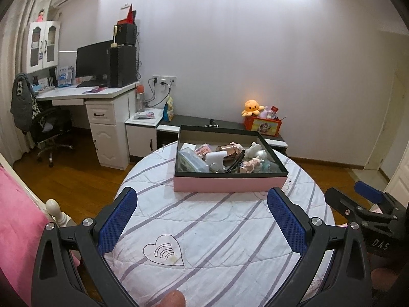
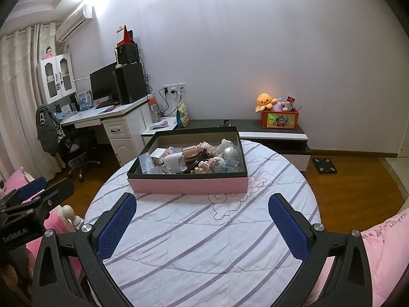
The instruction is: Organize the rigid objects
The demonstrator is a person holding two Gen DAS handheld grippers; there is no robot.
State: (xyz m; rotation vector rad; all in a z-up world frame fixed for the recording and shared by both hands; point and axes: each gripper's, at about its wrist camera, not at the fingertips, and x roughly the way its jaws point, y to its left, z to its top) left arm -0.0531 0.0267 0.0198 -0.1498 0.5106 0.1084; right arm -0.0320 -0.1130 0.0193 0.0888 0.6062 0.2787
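A pink box with a black rim (image 1: 228, 184) (image 2: 188, 185) stands at the far side of a round bed with a white, purple-striped cover (image 1: 204, 230) (image 2: 204, 230). It holds several small things: a rose-gold cup (image 1: 226, 149) (image 2: 191, 152), a white device (image 1: 214, 158) (image 2: 172, 162), a clear case (image 1: 191, 162), small figurines (image 2: 209, 165). My left gripper (image 1: 202, 202) is open and empty, well short of the box. My right gripper (image 2: 202, 204) is open and empty too. Each shows at the edge of the other's view.
A white desk with monitor and speakers (image 1: 102, 87) and an office chair (image 1: 48, 128) stand at the left. A low cabinet (image 2: 271, 135) along the wall carries an orange box with plush toys (image 2: 280, 119). Pink bedding (image 1: 15, 220) lies beside me. A scale (image 2: 324, 165) is on the wood floor.
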